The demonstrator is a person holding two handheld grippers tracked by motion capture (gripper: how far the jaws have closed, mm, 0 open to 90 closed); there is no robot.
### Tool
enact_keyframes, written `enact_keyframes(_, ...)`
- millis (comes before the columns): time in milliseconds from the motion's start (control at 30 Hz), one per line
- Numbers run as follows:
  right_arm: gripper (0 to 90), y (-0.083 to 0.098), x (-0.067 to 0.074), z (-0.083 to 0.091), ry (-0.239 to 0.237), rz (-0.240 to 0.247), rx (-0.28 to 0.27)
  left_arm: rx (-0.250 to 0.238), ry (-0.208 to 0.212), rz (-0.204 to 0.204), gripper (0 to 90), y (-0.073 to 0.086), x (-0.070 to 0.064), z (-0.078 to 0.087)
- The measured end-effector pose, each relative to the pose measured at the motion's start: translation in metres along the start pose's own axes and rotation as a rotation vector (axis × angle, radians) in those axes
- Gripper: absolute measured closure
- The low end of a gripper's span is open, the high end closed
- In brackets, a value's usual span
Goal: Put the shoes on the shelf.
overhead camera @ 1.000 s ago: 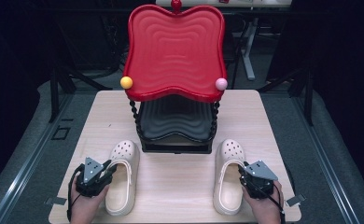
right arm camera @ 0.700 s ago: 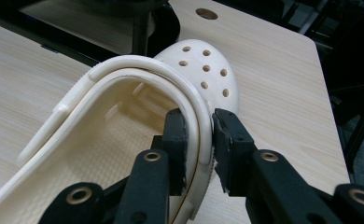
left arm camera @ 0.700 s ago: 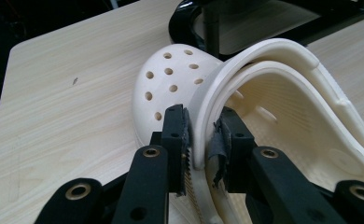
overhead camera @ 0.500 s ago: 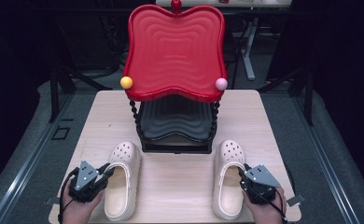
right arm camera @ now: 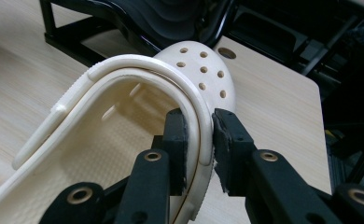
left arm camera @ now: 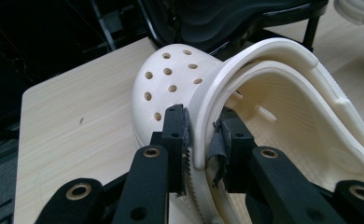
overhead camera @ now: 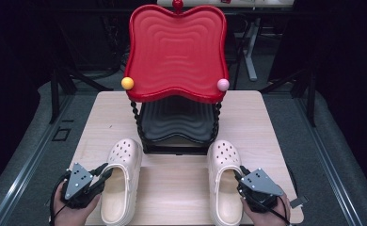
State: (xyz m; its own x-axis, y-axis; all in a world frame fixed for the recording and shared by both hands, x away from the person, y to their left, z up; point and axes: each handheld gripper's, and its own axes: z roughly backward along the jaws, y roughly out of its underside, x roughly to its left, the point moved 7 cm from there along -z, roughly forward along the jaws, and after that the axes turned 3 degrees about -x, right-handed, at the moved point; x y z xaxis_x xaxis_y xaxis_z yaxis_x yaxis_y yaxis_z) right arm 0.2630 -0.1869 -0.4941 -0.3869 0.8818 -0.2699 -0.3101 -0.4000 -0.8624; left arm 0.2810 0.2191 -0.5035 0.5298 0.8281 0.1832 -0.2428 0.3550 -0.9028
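— Pale wooden table (overhead camera: 111, 117), a red-and-black tiered wavy tray stand (overhead camera: 177, 56) at the back. Where are the clogs?

— In front of it. Left gripper (left arm camera: 199, 140) pinches the left cream perforated foam clog (overhead camera: 119, 181) by its side wall; right gripper (right arm camera: 199, 135) clamps the right cream clog (overhead camera: 224, 181) the same way.

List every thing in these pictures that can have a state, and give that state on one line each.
Left clog: upright, outer side wall clamped.
Right clog: upright, outer side wall clamped.
Left hand-held gripper: shut on the left clog's wall and strap.
Right hand-held gripper: shut on the right clog's wall and strap.
Red tray: empty, top tier.
Black tray: empty, lower tier.
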Motion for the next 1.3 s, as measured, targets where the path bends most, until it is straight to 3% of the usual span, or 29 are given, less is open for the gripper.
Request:
enact_keyframes(300, 75.3, -0.022, 0.011, 0.008, -0.029, 0.036, -0.037, -0.026, 0.036, -0.021, 75.5, -0.016, -0.014, 0.0)
enact_keyframes(800, 75.3, -0.047, 0.026, 0.002, -0.061, 0.088, -0.064, -0.057, 0.079, -0.073, 75.6, -0.048, -0.034, -0.013)
enact_keyframes(1133, 75.4, -0.074, 0.03, -0.014, -0.066, 0.117, -0.1, -0.08, 0.088, -0.109, 75.7, -0.074, -0.042, -0.036)
enact_keyframes(1300, 75.6, -0.087, 0.031, -0.027, -0.06, 0.129, -0.107, -0.079, 0.062, -0.142, 75.8, -0.085, -0.041, -0.051)
